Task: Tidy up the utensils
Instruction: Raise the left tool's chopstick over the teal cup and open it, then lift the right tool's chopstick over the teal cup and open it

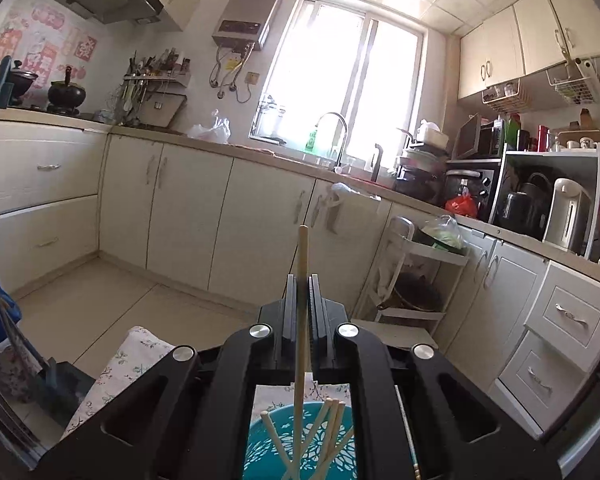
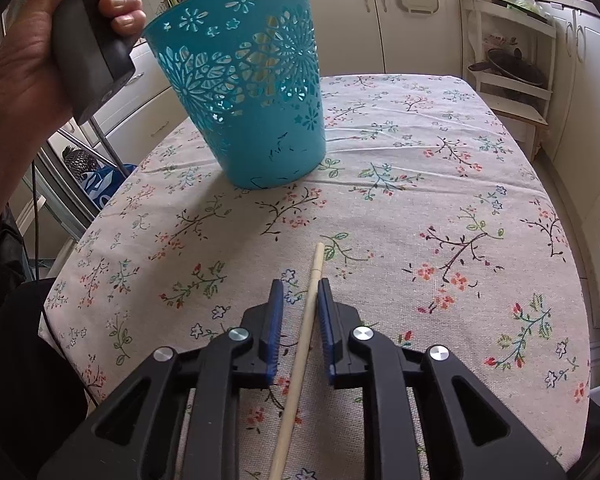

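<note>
We held the left gripper (image 1: 303,280) high over the teal bin (image 1: 267,440), its jaws clamped on a single wooden chopstick (image 1: 301,320) that stood nearly upright between them, its lower end hanging down into the bin. Several more chopsticks (image 1: 328,428) leaned crossed inside the bin, seen from above through the gripper frame.

In the right wrist view, the right gripper (image 2: 300,292) hovered low over the floral tablecloth (image 2: 440,200), its blue-padded jaws a little apart, with a second chopstick (image 2: 306,328) lying on the cloth between them; the pads did not press on it. The bin (image 2: 251,92), cut through with flower patterns, stood on the far left part of the table. A hand (image 2: 31,52) gripped a dark handle just beside the bin's rim.

On the wall by the stove hung pink paper decorations (image 1: 43,44) bearing characters too blurred for us to read. The water heater (image 1: 247,16) carried no marking we could make out.
</note>
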`<state>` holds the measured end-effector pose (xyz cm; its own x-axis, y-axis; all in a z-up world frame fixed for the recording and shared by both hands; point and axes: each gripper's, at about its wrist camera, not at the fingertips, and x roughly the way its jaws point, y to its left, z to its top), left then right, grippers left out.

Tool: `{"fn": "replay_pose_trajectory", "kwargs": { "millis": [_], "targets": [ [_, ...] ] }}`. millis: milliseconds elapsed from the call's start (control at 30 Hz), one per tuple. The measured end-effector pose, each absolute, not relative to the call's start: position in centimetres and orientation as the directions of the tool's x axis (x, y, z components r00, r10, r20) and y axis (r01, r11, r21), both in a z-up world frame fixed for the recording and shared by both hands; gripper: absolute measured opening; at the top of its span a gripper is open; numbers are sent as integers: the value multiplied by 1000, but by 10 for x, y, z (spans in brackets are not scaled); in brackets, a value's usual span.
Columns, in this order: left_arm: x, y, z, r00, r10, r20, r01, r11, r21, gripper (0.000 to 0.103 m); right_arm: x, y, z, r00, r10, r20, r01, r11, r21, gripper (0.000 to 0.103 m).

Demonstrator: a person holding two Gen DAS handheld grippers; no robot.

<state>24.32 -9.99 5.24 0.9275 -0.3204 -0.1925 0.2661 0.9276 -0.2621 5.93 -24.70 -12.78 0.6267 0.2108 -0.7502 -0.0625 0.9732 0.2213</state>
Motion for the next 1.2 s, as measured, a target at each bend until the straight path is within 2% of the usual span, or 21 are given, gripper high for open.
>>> {"fn": "replay_pose_trajectory", "kwargs": {
  "millis": [167, 333, 400, 500, 600, 700, 733, 833, 900, 1000, 1100, 1200],
  "targets": [
    [237, -97, 45, 915, -333, -227, 279, 930, -237, 5, 59, -248, -127, 622, 212, -754, -62, 973, 223, 21],
    [233, -100, 33, 865, -361, -348, 312, 931, -189, 7, 59, -247, -126, 609, 201, -768, -67, 977, 203, 22],
    [227, -98, 28, 857, -356, -373, 312, 934, -174, 13, 59, -245, -124, 601, 194, -776, -66, 979, 193, 26],
    [211, -82, 25, 857, -339, -388, 289, 940, -182, 37, 57, -244, -124, 595, 167, -786, -58, 985, 165, 29],
    [191, -61, 22, 867, -311, -390, 249, 947, -202, 48, 55, -239, -124, 594, 120, -795, -62, 993, 103, 27],
    [171, -41, 13, 864, -290, -411, 212, 951, -225, 53, 55, -233, -124, 596, 69, -800, -72, 997, 32, 19],
    [165, -36, 9, 860, -289, -420, 206, 951, -233, 54, 55, -235, -124, 592, 71, -803, -62, 997, 42, 9],
    [147, -23, -4, 845, -280, -455, 183, 952, -246, 57, 54, -247, -122, 576, 128, -808, -22, 990, 140, 6],
    [136, -15, -16, 831, -279, -481, 171, 951, -257, 59, 49, -257, -115, 589, 217, -779, -8, 965, 263, 6],
    [122, -10, -33, 809, -285, -514, 170, 951, -259, 60, 42, -268, -88, 652, 374, -660, -42, 887, 460, 6],
    [114, -7, -51, 786, -290, -546, 170, 951, -260, 60, 46, -273, -54, 714, 446, -540, -85, 821, 565, 6],
    [113, -3, -62, 769, -289, -570, 159, 950, -268, 60, 61, -274, -17, 774, 467, -427, -134, 781, 610, 6]
  ]
}}
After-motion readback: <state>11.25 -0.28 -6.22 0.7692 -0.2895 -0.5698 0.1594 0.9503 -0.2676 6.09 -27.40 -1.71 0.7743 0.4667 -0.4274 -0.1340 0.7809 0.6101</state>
